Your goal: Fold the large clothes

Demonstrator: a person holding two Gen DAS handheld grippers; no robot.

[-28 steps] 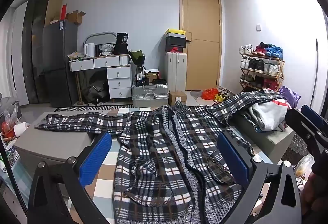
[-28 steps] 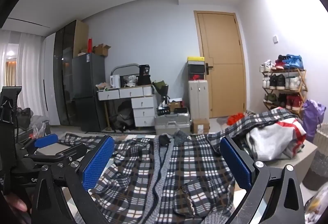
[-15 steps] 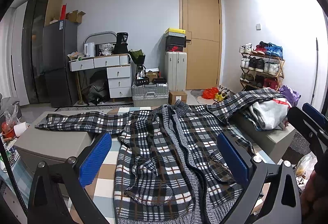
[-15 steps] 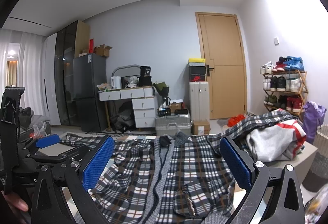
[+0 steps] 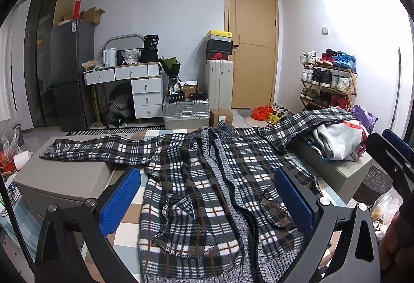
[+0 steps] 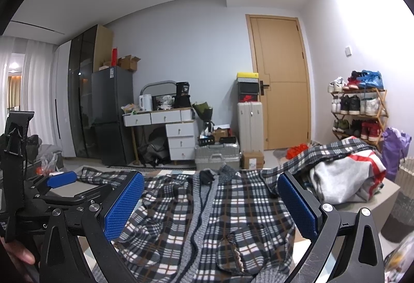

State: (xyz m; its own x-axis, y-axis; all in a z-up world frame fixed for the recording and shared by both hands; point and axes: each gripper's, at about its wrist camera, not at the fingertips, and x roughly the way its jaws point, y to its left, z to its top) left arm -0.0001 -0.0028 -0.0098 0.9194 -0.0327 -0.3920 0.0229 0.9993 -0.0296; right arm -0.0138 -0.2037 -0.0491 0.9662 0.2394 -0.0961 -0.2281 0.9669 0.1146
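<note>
A black, white and brown plaid cardigan (image 5: 207, 187) (image 6: 207, 215) with grey knit trim lies spread face up on a checked surface. Its left sleeve (image 5: 98, 148) stretches over a grey box; its right sleeve (image 5: 302, 125) drapes over a pile of clothes. My left gripper (image 5: 207, 202) hovers open above the lower front of the garment, holding nothing. My right gripper (image 6: 207, 205) is likewise open and above the cardigan's middle. The other gripper shows at each view's edge, the right one (image 5: 390, 153) and the left one (image 6: 62, 179).
Grey storage boxes (image 5: 62, 179) (image 5: 344, 171) flank the surface; the right one carries a heap of grey and red clothes (image 5: 339, 138). Behind stand a desk with drawers (image 5: 134, 86), a silver suitcase (image 5: 186, 112), a wooden door (image 5: 253, 42) and a shoe rack (image 5: 328, 81).
Both grippers have stayed open and nearly still, with only a slight drift of the views. The cardigan lies as before.
</note>
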